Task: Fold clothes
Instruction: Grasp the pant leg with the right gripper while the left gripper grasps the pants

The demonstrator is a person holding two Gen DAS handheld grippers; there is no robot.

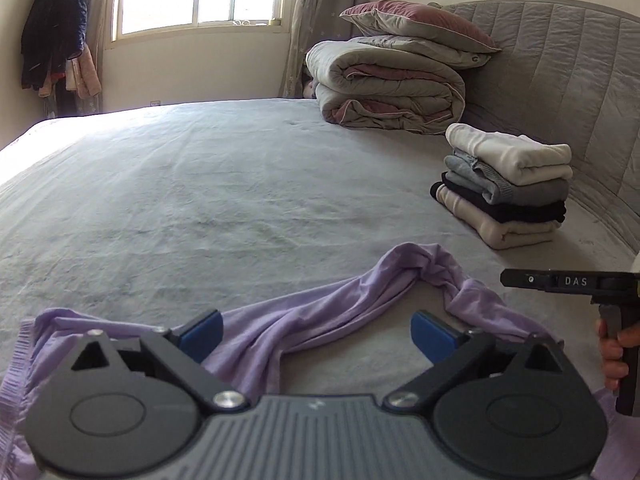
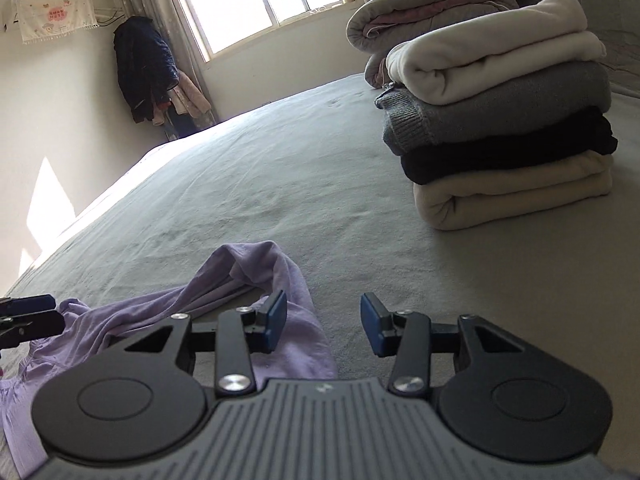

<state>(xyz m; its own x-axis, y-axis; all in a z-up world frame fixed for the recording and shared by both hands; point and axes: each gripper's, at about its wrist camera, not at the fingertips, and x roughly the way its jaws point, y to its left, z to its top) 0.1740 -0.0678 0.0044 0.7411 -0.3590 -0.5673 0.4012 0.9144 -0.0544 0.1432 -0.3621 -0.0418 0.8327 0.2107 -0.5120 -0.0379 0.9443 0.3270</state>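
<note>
A crumpled lilac garment (image 1: pixel 280 328) lies on the grey bed sheet (image 1: pixel 200 184) close to me, its folds twisted into a loop. My left gripper (image 1: pixel 316 338) hovers over its near part, open, nothing between the blue pads. In the right wrist view the same lilac garment (image 2: pixel 168 312) spreads to the lower left. My right gripper (image 2: pixel 324 326) is open, its left pad over the cloth's edge and its right pad over bare sheet. The right gripper's body shows at the left wrist view's right edge, held by a hand (image 1: pixel 612 356).
A stack of folded clothes (image 1: pixel 504 184), white on top, sits by the padded headboard (image 1: pixel 560 68); it looms close in the right wrist view (image 2: pixel 500 120). A rolled quilt with a pillow (image 1: pixel 392 80) lies behind it. Jackets (image 1: pixel 56 36) hang in the far corner by the window.
</note>
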